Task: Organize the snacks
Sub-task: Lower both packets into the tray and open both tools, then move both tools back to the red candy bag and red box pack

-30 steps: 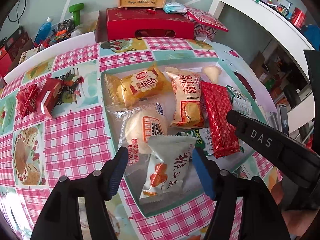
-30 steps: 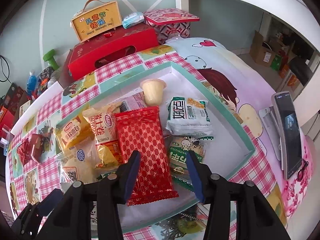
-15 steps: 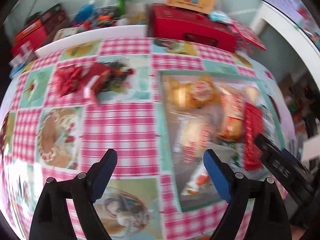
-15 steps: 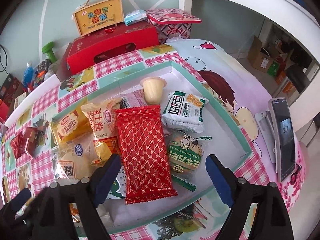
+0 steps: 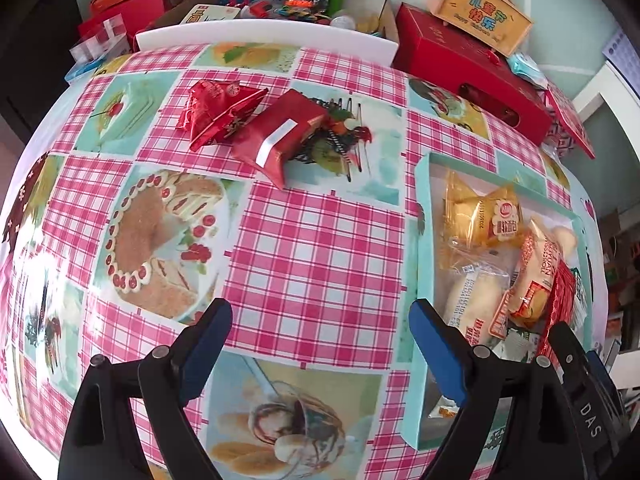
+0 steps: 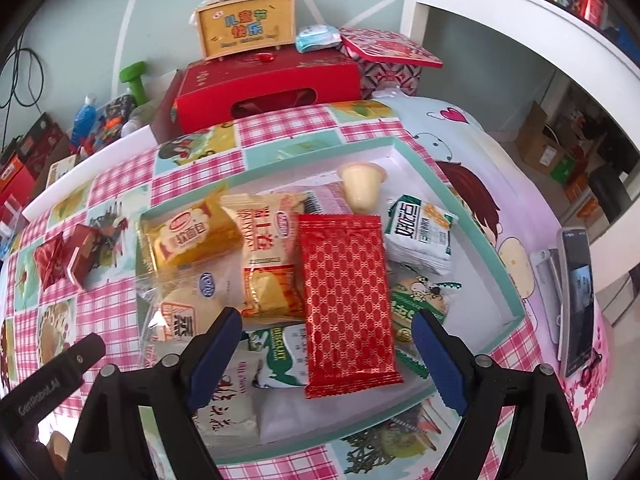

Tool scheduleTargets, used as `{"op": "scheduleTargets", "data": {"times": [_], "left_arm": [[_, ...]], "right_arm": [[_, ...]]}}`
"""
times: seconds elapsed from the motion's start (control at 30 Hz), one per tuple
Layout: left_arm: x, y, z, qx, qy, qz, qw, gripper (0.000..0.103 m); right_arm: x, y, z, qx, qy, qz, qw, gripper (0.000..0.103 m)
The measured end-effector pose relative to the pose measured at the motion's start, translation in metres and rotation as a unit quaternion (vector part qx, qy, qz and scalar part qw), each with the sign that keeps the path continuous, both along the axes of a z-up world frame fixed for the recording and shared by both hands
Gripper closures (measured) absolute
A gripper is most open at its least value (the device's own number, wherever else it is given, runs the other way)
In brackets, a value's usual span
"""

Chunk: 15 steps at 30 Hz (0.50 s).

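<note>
Phone (image 6: pixel 576 296) beside tray (image 6: pixel 472 236), in right view only

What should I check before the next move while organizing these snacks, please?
1. Left gripper empty: ok. Its jaws are opening, with only the pink checked tablecloth between them.
2. Right gripper empty: ok. It is open above the long red patterned packet and not pressing on it.
3. All snacks in the teal-rimmed white tray: not ok. The crinkled red foil packet and the red box with a white band are still on the tablecloth.
4. Those two apart for a clean pick: not ok. They appear to touch.
5. Room left in the tray: ok. Bare floor shows near its right wall.
</note>
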State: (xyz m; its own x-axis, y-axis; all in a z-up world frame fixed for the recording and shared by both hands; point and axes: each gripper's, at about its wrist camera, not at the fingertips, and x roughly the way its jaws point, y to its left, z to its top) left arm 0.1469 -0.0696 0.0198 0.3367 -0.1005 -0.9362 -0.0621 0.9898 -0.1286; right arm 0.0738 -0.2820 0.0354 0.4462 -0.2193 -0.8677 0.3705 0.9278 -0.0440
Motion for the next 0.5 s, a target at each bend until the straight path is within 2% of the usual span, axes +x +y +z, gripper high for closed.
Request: {"op": "scheduleTargets", "data": {"times": [0.13,0.2,0.23,0.27,0.5], "left_arm": [[0.0014,0.0034,0.0000,-0.002,-0.001,0.004,1.0000,0.013],[0.0020,0.0044,-0.0006,-0.001,-0.001,0.005,1.0000,0.009],[0.0019,0.0043,-0.0010,0.003,-0.001,0.007,1.0000,0.001],[0.0028,0.0042,-0.0017,0.006,-0.001,0.008,1.0000,0.000],[0.0016,0.0031,-0.0016,0.005,-0.003,0.003,1.0000,0.000]], "right_arm": [[0.0006,0.0030,-0.0002,-0.001,0.000,0.003,1.000,0.014],[0.0005,0.0034,-0.0006,0.002,-0.003,0.005,1.000,0.013],[0.0005,0.0036,-0.0011,0.003,-0.003,0.005,1.000,0.002],[0.0004,0.0035,-0.0015,0.003,-0.004,0.005,1.000,0.000],[0.0019,0.0053,-0.0032,0.002,-0.002,0.011,1.000,0.000]]}}
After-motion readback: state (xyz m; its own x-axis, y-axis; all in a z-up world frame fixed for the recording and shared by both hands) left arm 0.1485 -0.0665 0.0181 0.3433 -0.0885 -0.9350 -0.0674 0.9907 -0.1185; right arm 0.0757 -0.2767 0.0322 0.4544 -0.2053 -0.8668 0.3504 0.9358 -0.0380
